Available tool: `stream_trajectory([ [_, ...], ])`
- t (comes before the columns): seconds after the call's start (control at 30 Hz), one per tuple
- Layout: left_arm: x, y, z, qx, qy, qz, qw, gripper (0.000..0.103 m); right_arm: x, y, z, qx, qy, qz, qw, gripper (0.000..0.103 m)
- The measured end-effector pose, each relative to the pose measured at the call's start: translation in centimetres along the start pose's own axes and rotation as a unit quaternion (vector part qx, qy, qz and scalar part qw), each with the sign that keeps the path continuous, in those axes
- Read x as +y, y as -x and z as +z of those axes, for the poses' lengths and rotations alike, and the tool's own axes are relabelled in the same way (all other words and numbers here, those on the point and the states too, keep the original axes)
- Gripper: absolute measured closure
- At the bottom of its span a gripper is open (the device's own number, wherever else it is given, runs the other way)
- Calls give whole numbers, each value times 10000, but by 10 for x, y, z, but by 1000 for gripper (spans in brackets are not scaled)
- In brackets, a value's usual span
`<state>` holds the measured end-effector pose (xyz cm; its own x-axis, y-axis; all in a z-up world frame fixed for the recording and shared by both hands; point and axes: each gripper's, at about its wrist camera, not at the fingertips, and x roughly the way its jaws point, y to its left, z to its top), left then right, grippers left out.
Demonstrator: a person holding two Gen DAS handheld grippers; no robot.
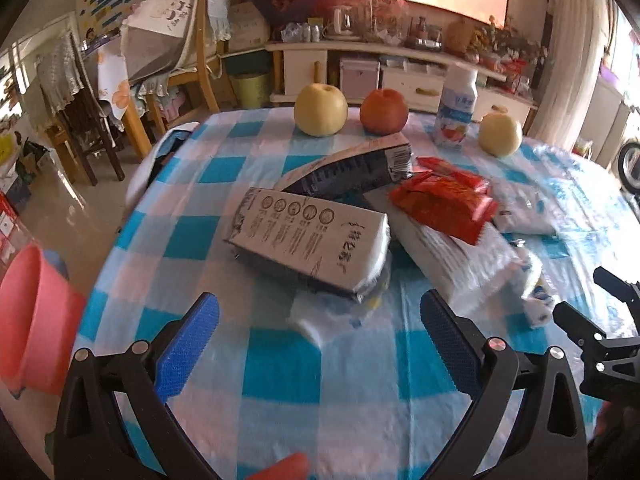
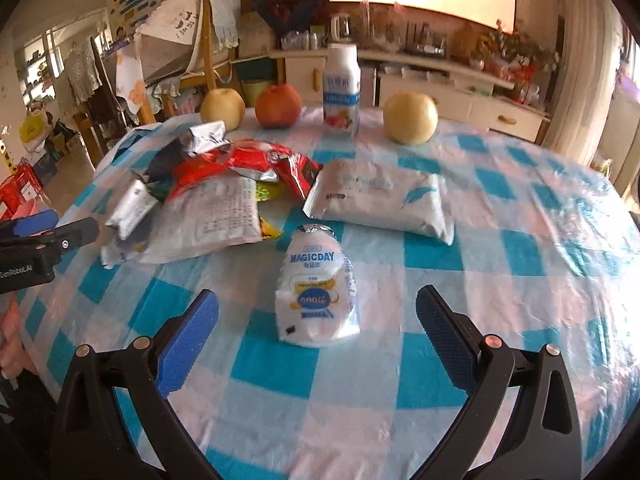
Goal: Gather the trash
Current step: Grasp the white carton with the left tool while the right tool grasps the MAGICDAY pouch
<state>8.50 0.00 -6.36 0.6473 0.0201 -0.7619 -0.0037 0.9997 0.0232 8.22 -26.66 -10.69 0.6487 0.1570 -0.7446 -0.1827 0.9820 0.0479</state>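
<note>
A pile of trash lies on the blue-checked table (image 1: 280, 368). In the left wrist view, a flattened carton (image 1: 312, 236) lies just beyond my open left gripper (image 1: 320, 320), with a second dark carton (image 1: 352, 168), a red wrapper (image 1: 444, 200) and white plastic packs (image 1: 460, 264) behind it. In the right wrist view, a white MAGICDAY pouch (image 2: 316, 292) lies just ahead of my open right gripper (image 2: 318, 316). Beyond it are a wet-wipes pack (image 2: 380, 200), a white printed bag (image 2: 212, 220) and red wrappers (image 2: 256, 164). Nothing is held by either gripper.
Two yellow pears (image 1: 320, 109) (image 1: 500, 134), a red apple (image 1: 383, 111) and an upright yogurt bottle (image 1: 456, 108) stand along the table's far edge. A pink bin (image 1: 32, 320) sits at the left beside the table. Chairs and a cabinet stand behind.
</note>
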Motion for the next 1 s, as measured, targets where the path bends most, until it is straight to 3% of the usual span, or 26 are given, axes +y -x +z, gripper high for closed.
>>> stream_trajectory([
  [0.33, -4, -38, 14, 179, -226, 270, 9992, 5, 4, -37, 15, 262, 155, 218, 9993, 3],
  [0.57, -6, -53, 22, 123, -341, 176, 9992, 7, 10, -47, 10, 379, 217, 125, 9990, 3],
  [0.67, -1, -60, 27, 76, -256, -80, 9996, 23, 11, -50, 10, 377, 245, 79, 9990, 3],
  [0.73, -1, -64, 29, 200, -146, -295, 9993, 50, 12, -52, 10, 410, 275, 48, 9988, 3],
  [0.77, -1, -66, 30, 229, -108, -474, 9986, 54, 12, -54, 9, 440, 278, 42, 9986, 3],
  [0.87, -2, -64, 32, 256, -89, -492, 9984, 54, 15, -58, 8, 511, 320, 24, 9982, 3],
  [0.97, 3, -55, 37, 39, -78, -356, 9993, 53, 15, -57, 9, 466, 361, -32, 9983, 3],
  [1.0, 7, -51, 39, -15, 3, -417, 9991, 45, 15, -56, 10, 437, 370, -50, 9983, 3],
])
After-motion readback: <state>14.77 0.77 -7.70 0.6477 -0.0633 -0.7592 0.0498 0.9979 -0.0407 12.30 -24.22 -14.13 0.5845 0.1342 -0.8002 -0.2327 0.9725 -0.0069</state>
